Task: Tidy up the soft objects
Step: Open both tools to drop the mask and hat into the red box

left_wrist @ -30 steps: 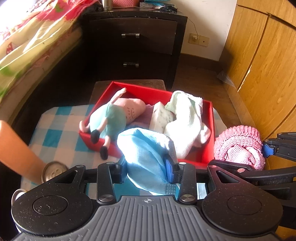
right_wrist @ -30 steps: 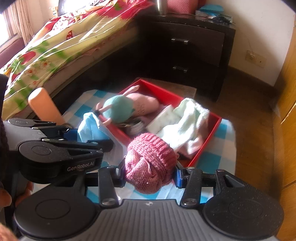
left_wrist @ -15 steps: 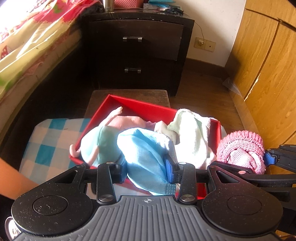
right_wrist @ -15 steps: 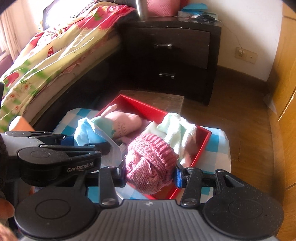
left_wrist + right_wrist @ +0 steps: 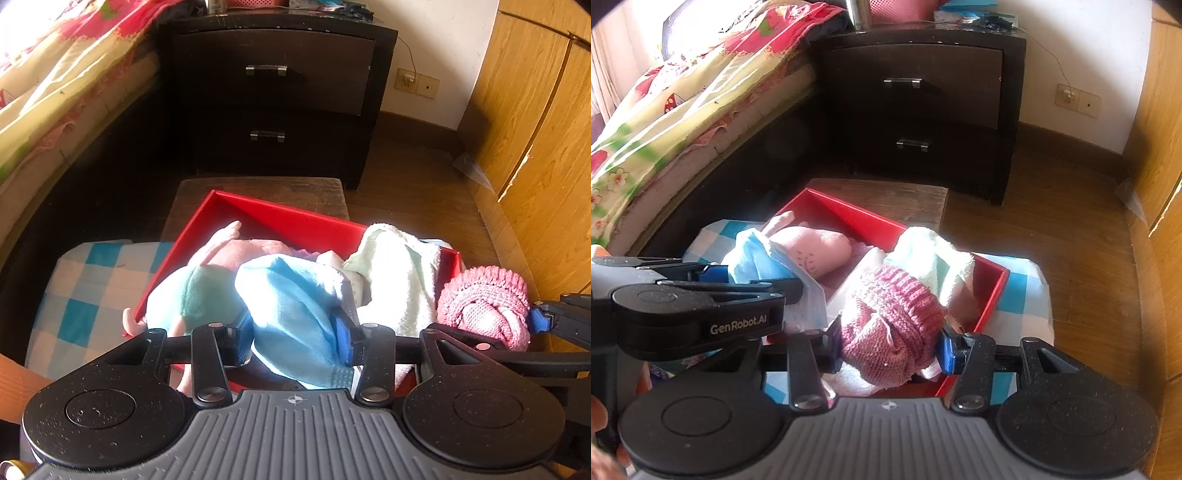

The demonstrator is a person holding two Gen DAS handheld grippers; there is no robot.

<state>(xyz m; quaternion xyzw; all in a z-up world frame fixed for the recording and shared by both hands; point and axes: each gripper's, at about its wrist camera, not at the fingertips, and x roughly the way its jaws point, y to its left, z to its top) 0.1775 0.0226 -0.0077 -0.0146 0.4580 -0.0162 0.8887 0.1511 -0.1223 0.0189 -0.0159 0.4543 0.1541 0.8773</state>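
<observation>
- The doll (image 5: 192,295) lies at the left end of the red tray (image 5: 280,218), head toward the far wall, legs poking over the near rim — stuffed and light, best taken round the body, not by a thin limb.
- The left tool (image 5: 295,332) hangs over the tray's near left part with the blue cloth (image 5: 291,306) bunched between its pads. Its jaws have just been opening; the pads seem to touch the cloth on both sides, though whether they grip it firmly I cannot tell. Thin, limp fabric — it will sag and slide out once the squeeze goes, so a gathered fold is the place to hold it.
- The white towel (image 5: 395,273) is heaped at the tray's right end; thick and floppy, it wants a pinch through the bulk of the pile.
- The right tool (image 5: 888,345) is clamped on the pink knitted hat (image 5: 890,325), held above the tray's near right corner. Springy knit compresses easily and will not slip; the thick ribbed brim gives the surest hold.
- The tray sits on a blue-checked cloth over the table (image 5: 1023,299).
</observation>
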